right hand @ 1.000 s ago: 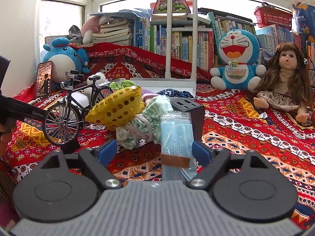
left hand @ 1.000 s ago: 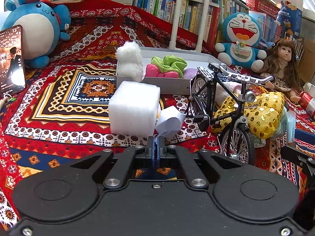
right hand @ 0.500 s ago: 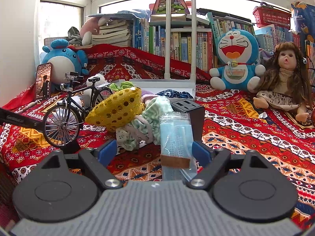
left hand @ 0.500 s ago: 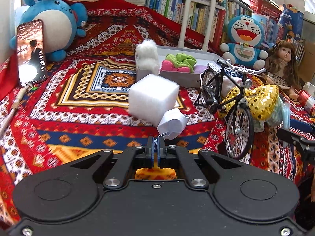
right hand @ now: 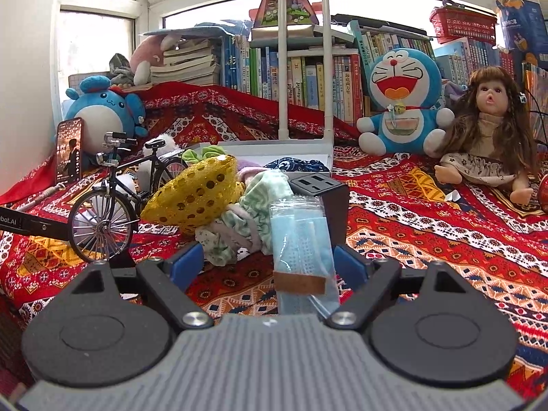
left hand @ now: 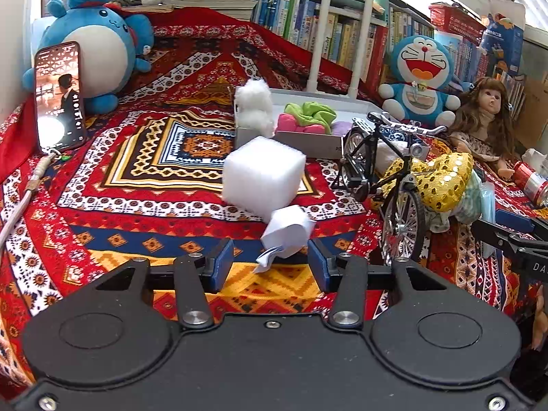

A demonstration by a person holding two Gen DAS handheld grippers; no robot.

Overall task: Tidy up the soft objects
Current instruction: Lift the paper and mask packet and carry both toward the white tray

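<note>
The left gripper [left hand: 270, 265] was pinched tight on a bit of white paper [left hand: 287, 231] half a sec ago. Now its blue pads are wide apart & hold nothing. The paper sits loose on the red blanket [left hand: 113, 226], btw the pads, touching neither one. Its far end leans on the white foam cube [left hand: 263, 181], which has turned a bit. So the paper looks let go short of the box, not put away yet. That could be a slip or a new grab coming; can't tell which.

The right gripper [right hand: 269, 267] hasn't moved. It's wide too, w/ a clear bag of blue stuff [right hand: 301, 239] standing btw its pads, nearer the right one. Can't tell if the pad touches it. It isn't squeezed.

The white tray box [left hand: 308, 140] is the place for soft things. In it: a green scrunchie [left hand: 310, 111], a pink one [left hand: 294, 124] & something pale purple. A white fluffy ball [left hand: 254, 106] sits at its left front corner; in or just beside, can't tell. Right cam shows dark blue cloth [right hand: 296, 165] in there too.

Still outside: the gold sequin hat [right hand: 197, 198] & a green-white scrunchie [right hand: 253, 226] under it, near the toy bike [left hand: 380, 174].
</note>
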